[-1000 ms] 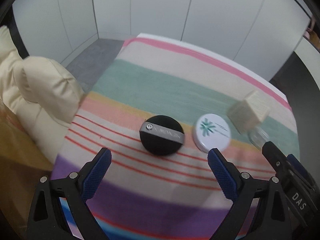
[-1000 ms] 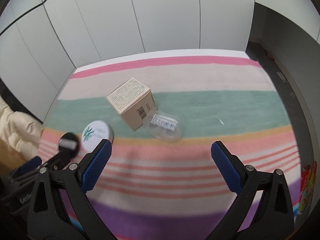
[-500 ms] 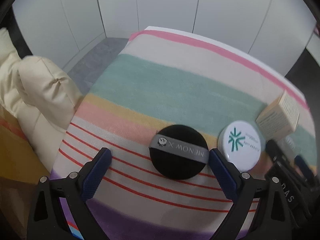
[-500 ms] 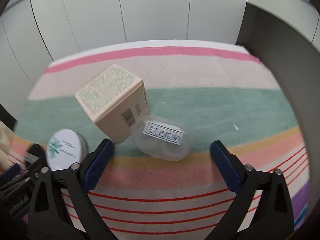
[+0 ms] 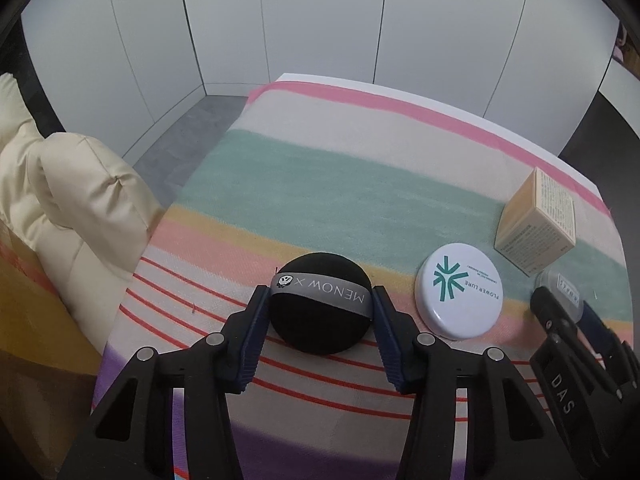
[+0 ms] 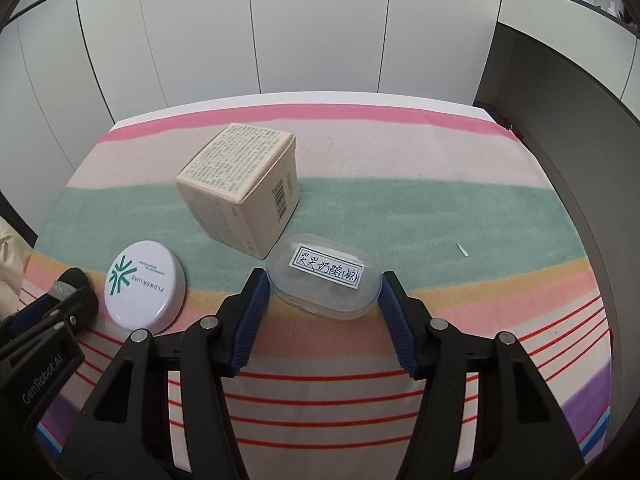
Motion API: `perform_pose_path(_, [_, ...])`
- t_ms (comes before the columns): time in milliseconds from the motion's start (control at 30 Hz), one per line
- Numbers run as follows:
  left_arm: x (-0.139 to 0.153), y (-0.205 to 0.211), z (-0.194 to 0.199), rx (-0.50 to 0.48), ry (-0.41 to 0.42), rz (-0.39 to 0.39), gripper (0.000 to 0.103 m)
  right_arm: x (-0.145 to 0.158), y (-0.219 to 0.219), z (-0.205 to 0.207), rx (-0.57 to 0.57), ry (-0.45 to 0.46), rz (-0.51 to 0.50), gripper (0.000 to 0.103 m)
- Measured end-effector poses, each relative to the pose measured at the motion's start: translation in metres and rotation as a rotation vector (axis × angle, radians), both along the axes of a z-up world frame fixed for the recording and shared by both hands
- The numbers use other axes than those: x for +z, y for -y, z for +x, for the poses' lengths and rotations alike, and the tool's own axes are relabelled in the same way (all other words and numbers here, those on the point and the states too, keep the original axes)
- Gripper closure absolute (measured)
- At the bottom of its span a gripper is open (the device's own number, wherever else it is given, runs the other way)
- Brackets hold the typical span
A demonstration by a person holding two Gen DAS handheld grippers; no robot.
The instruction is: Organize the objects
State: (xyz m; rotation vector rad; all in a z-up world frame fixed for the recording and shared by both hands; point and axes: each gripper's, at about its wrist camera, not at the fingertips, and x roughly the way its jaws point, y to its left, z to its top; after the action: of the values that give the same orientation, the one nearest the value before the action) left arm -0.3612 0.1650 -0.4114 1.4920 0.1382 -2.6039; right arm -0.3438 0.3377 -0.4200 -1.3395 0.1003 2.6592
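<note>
A black round powder puff [image 5: 320,312] with a grey band lies on the striped cloth [image 5: 320,200]. My left gripper [image 5: 320,300] has closed in on it, blue pads touching both its sides. My right gripper [image 6: 323,284] has its pads against both ends of a clear oval case [image 6: 324,280] with a handwritten label. A white round compact [image 5: 460,292] lies between them, also in the right wrist view [image 6: 144,284]. A beige carton [image 6: 244,192] stands behind the case, also in the left wrist view [image 5: 536,224].
A cream padded jacket [image 5: 72,208] lies off the table's left edge over a brown box [image 5: 28,320]. White panelled walls [image 6: 320,28] stand behind the table. A dark counter [image 6: 560,92] runs along the right side.
Both grippers have moved forward and down and narrowed from wide open. The left one now pinches the puff and the right one the clear case.
</note>
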Motion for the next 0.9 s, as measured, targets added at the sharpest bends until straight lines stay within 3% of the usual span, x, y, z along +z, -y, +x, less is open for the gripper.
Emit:
perform_pose_path(267, [0.006,0.000,-0.003,-0.006,-0.004,-0.012,0.053,0.002,0.001,0.001,0.004,0.030,-0.024,0.044])
perform_pose_path(433, [0.014,0.001,0.002,-0.015,-0.006,-0.015,0.053,0.018,0.003,0.009,0.005,0.031,-0.029,0.044])
perform_pose_path(533, [0.025,0.003,0.005,-0.016,0.004,0.026,0.053,0.031,0.004,0.011,0.014,0.017,-0.012,0.044])
perform_pose_path(633, [0.043,0.002,0.007,-0.012,0.000,-0.010,0.053,0.049,0.004,0.019,0.020,0.006,-0.015,0.044])
perform_pose_path(900, [0.121,0.004,0.017,-0.068,-0.094,0.020,0.053,0.129,0.002,0.047,0.033,-0.084,-0.005,0.044])
